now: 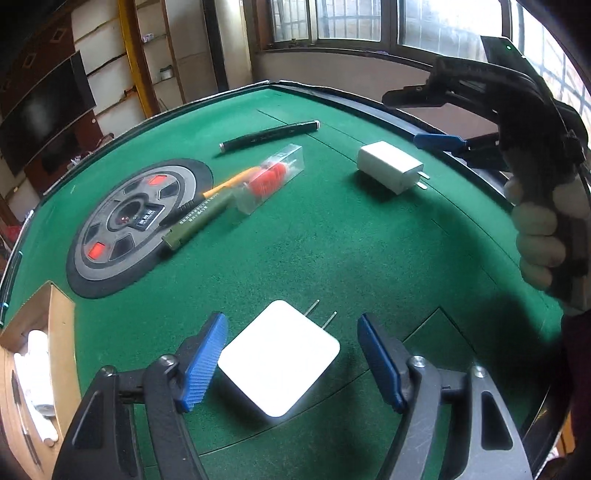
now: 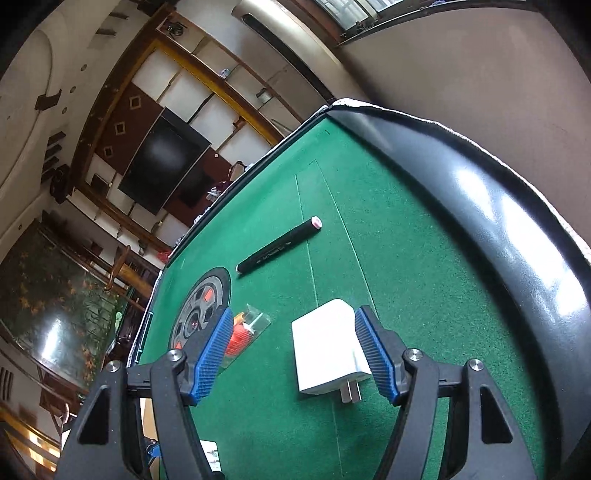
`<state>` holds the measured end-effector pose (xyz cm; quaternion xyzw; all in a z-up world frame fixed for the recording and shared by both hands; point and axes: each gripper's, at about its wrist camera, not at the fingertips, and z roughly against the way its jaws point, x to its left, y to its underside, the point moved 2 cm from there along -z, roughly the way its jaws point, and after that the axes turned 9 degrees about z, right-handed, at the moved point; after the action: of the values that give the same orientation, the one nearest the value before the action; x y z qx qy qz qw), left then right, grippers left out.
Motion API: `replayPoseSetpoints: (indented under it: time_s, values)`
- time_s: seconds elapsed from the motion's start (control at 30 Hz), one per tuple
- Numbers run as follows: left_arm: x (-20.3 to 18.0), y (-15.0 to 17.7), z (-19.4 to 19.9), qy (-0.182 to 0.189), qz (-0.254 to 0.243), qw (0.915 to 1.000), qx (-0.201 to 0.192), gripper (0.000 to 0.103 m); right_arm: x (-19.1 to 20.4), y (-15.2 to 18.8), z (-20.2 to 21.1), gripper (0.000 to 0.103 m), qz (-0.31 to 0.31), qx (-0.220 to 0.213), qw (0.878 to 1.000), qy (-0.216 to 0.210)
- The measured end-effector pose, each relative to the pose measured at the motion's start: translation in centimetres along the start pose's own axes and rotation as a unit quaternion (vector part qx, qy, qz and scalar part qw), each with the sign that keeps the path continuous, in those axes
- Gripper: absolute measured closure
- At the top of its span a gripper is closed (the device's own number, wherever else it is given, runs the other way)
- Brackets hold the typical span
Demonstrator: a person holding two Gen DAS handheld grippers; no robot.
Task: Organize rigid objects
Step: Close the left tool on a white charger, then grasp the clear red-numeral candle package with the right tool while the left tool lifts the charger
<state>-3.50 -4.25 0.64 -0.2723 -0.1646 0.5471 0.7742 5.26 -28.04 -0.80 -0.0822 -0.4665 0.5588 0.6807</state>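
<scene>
On green felt | clear case (image 1: 271, 181): red item inside | both hand-held grippers (image 1: 291, 360) (image 2: 293, 354) wide

I see the green felt desk (image 1: 332, 251) with its glossy black rim (image 2: 498, 221), a round grey-and-black hub (image 1: 136, 225) set in it, a dark wall-mounted screen (image 2: 166, 162), and barred windows (image 1: 351, 18) behind.

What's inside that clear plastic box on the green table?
The clear plastic box holds something red and ribbed-looking, plus a pale part toward its far end. What exactly it is cannot be told; glare and the plastic blur it.
</scene>
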Motion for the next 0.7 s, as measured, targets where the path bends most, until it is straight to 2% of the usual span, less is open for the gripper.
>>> replayPoseSetpoints:
  time_s: [0.1, 0.47, 0.5, 0.63, 0.7]
  values:
    - [0.5, 0.1, 0.5, 0.029, 0.025, 0.9993, 0.006, 0.048, 0.2, 0.2, -0.1, 0.035, 0.002, 0.001, 1.000, 0.007]
    - [2.1, 0.9, 0.0, 0.046, 0.093, 0.9946, 0.008, 0.050, 0.7, 0.5, -0.5, 0.035, 0.020, 0.007, 0.999, 0.025]
    - [2.3, 1.0, 0.3, 0.050, 0.102, 0.9935, 0.005, 0.053, 0.9, 0.6, -0.4, 0.035, 0.026, 0.004, 0.999, 0.029]
    - [3.6, 1.7, 3.2, 0.068, 0.133, 0.9886, -0.019, 0.055, 2.3, 0.8, 0.0, 0.035, 0.054, -0.009, 0.997, 0.052]
    - [4.5, 2.2, 5.3, 0.077, 0.144, 0.9859, -0.036, 0.056, 3.7, 0.9, 0.3, 0.035, 0.068, -0.013, 0.996, 0.049]
